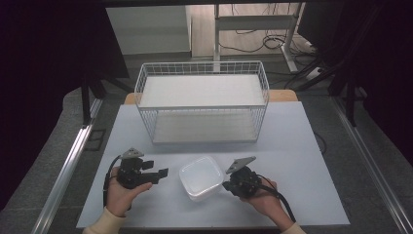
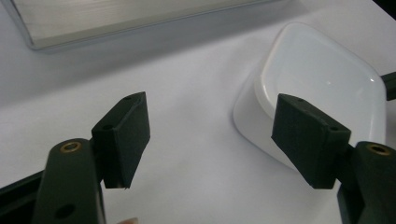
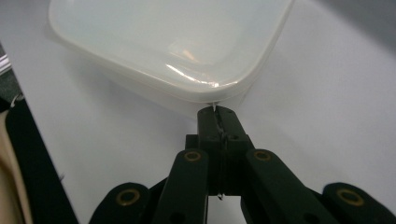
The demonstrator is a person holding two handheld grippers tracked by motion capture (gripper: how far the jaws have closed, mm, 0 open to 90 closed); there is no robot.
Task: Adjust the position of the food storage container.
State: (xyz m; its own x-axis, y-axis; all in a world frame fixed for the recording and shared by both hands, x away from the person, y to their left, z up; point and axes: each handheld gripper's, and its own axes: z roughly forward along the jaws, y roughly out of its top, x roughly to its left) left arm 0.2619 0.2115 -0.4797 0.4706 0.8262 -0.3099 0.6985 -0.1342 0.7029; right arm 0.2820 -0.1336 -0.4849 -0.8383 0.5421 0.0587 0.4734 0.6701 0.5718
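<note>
A white plastic container [image 1: 200, 178] with a fitted lid sits at the front middle of the table; it also shows in the left gripper view [image 2: 322, 79] and the right gripper view [image 3: 173, 42]. My left gripper [image 1: 160, 176] is held just left of it, its jaws wide open and empty [image 2: 210, 105], the container off to one side of them. My right gripper [image 1: 225, 185] is at the container's right edge. Its jaws are shut [image 3: 215, 112] at the lid's rim, with a thin white sliver of the lid's edge between the tips.
A white wire basket [image 1: 141, 78] with two white shelves stands at the back middle of the pale table [image 1: 292, 146]. The table's front edge runs just behind my hands. Dark floor, rails and cables surround the table.
</note>
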